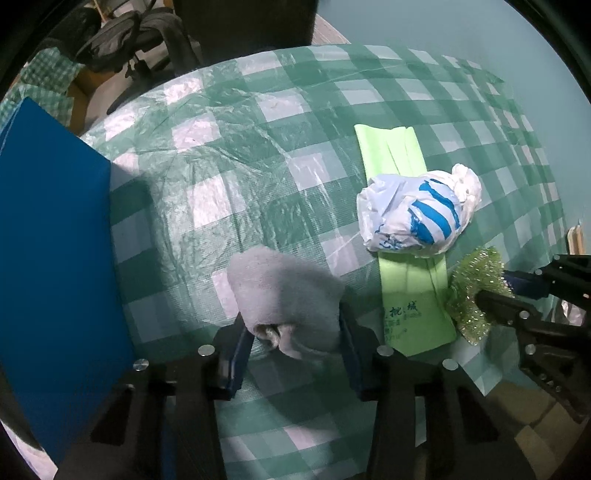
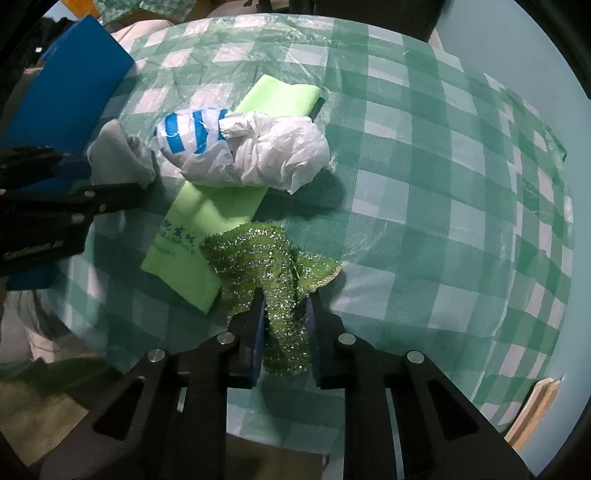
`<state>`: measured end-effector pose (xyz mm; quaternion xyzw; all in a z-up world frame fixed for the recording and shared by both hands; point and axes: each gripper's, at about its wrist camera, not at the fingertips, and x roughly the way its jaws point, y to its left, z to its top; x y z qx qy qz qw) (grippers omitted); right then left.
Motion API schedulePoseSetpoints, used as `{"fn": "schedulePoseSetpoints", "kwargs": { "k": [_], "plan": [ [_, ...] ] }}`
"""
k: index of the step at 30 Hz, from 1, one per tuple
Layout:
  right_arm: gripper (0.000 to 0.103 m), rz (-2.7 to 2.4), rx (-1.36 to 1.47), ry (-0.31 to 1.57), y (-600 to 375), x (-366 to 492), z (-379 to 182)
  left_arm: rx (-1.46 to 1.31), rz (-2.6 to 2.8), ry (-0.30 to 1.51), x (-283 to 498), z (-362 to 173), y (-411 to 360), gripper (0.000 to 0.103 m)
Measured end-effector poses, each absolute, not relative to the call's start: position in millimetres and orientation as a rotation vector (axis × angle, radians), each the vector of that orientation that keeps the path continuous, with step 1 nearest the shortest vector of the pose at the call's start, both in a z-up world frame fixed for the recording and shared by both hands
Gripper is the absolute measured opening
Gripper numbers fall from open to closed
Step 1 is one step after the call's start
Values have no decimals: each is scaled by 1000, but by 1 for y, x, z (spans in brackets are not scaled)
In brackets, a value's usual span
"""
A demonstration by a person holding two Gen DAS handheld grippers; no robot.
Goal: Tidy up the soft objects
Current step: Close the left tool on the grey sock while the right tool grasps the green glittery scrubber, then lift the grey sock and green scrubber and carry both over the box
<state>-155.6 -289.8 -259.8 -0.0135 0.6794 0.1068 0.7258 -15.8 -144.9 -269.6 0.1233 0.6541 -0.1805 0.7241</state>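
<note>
My left gripper (image 1: 291,325) is shut on a grey cloth (image 1: 284,295), held over the checked tablecloth beside the blue box (image 1: 55,266). The cloth also shows in the right wrist view (image 2: 118,155). My right gripper (image 2: 284,306) is shut on a glittery green scrubber (image 2: 269,258), which also shows at the right of the left wrist view (image 1: 472,291). A knotted white plastic bag with blue stripes (image 1: 417,214) (image 2: 243,147) lies on a folded light green bag (image 1: 410,288) (image 2: 207,214) between the two grippers.
The table wears a green and white checked plastic cover (image 1: 258,147) (image 2: 424,184). The blue box stands at its left edge (image 2: 70,85). A black office chair (image 1: 140,33) stands beyond the table. A pale wooden piece (image 2: 535,410) shows at the right edge.
</note>
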Motion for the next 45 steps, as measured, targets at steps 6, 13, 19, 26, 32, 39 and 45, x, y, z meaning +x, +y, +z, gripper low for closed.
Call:
{"fn": "schedulePoseSetpoints", "kwargs": {
  "k": [6, 13, 19, 26, 32, 39, 45],
  "plan": [
    [17, 252, -10, 1480, -297, -148, -236, 266, -412, 1438, -17, -264, -138, 26],
    [17, 254, 9, 1440, -307, -147, -213, 267, -406, 1430, -24, -253, -133, 24],
    [17, 250, 18, 1410, -320, -150, -189, 251, -399, 1412, -33, -232, -132, 24],
    [17, 248, 34, 1383, -320, -131, -176, 272, -410, 1354, -38, -199, -134, 24],
    [17, 253, 26, 1345, -313, -124, -148, 261, -416, 1314, -35, -175, -133, 24],
    [17, 269, 18, 1311, -307, -113, -126, 200, -401, 1292, -34, -149, -125, 24],
    [17, 289, 5, 1293, -297, -104, -107, 187, -393, 1267, -35, -133, -120, 24]
  ]
}}
